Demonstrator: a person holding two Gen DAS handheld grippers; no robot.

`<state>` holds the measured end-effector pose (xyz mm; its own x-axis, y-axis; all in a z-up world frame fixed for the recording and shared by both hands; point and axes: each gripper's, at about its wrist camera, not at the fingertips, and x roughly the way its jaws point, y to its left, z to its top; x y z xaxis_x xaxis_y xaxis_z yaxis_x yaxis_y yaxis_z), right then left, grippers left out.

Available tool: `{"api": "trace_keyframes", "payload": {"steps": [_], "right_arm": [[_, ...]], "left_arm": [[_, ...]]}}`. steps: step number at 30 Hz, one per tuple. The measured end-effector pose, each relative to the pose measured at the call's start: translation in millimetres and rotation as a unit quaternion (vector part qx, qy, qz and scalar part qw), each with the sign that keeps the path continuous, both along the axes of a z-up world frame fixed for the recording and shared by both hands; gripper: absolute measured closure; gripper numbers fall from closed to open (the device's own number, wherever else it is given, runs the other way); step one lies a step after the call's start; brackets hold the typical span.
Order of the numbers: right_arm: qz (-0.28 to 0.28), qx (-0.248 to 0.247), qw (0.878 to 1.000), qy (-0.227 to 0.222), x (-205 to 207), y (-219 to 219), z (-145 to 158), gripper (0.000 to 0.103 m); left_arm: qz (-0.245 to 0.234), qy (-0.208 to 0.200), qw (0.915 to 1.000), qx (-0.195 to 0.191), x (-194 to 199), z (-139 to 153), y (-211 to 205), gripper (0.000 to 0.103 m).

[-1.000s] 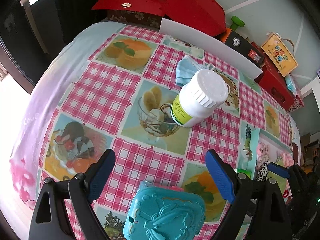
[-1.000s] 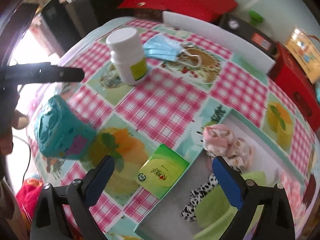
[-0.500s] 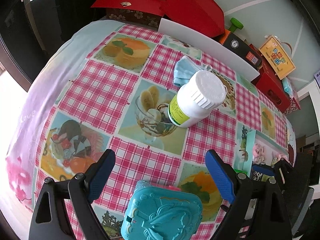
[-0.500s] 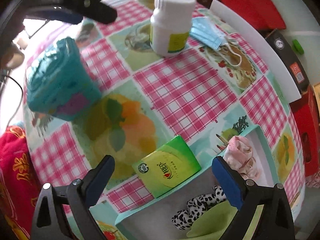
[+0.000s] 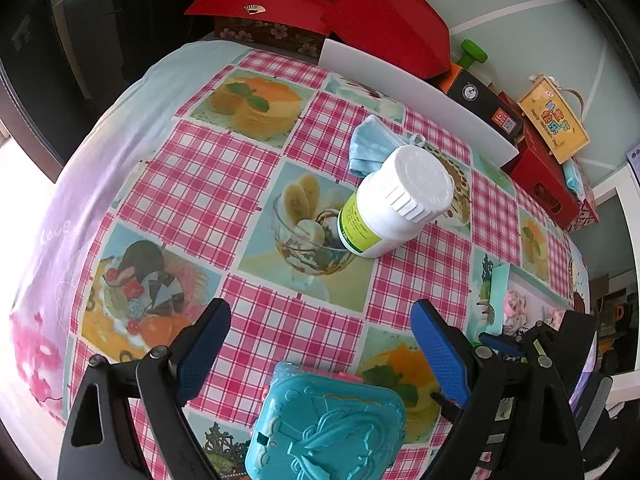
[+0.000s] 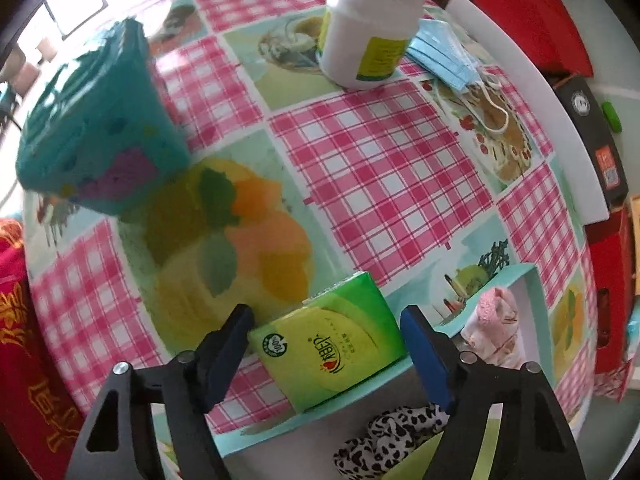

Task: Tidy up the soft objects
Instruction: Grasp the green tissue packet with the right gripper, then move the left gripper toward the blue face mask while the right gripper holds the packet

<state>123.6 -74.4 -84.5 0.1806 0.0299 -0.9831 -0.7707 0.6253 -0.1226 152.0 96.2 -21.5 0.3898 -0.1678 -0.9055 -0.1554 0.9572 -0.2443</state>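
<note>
A green tissue pack [image 6: 330, 350] lies on the checkered tablecloth against the rim of a light teal box [image 6: 536, 280]. My right gripper [image 6: 326, 336] is open, its jaws on either side of the pack. The box holds a pink soft item [image 6: 494, 326], a cow-print cloth [image 6: 394, 436] and a green cloth [image 6: 476, 454]. A blue face mask [image 5: 366, 146] lies behind a white bottle [image 5: 394, 204]; the mask also shows in the right wrist view [image 6: 442, 56]. My left gripper [image 5: 320, 338] is open and empty above a teal plastic case [image 5: 326, 426].
Red boxes [image 5: 340, 12] and a white board [image 5: 416, 92] line the far table edge. A black device [image 5: 484, 104] and a yellow box [image 5: 552, 120] stand at the back right. The teal case [image 6: 96, 136] and the bottle [image 6: 374, 20] also show in the right wrist view.
My right gripper has moved down and forward onto the green tissue pack, which now sits between its jaws. The left gripper has barely moved.
</note>
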Motion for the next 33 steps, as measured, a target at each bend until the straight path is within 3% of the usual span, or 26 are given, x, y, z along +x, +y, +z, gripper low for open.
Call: {"api": "trace_keyframes", "payload": {"steps": [8, 15, 19, 25, 33], "right_arm": [[-0.065, 0.059, 0.996, -0.010, 19.6, -10.9, 8.1, 0.027], [-0.188, 0.121, 0.975, -0.022, 39.3, -26.3, 12.7, 0.027], [-0.256, 0.157, 0.954, -0.018, 50.2, -38.3, 17.1, 0.027], [-0.304, 0.191, 0.933, -0.019, 33.2, -51.7, 32.6, 0.027], [-0.334, 0.203, 0.919, -0.044, 15.9, -67.6, 58.4, 0.027]], "left_arm": [[0.001, 0.002, 1.0000, 0.001, 0.0, -2.0, -0.8, 0.012], [-0.001, 0.003, 1.0000, 0.004, 1.1, -2.4, -3.5, 0.012], [-0.001, 0.003, 1.0000, 0.007, 1.6, -2.7, -4.1, 0.012], [-0.002, -0.002, 0.9999, 0.013, 1.0, -0.2, -7.2, 0.012], [-0.003, -0.019, 0.9998, 0.011, -2.0, 9.8, -11.1, 0.012]]}}
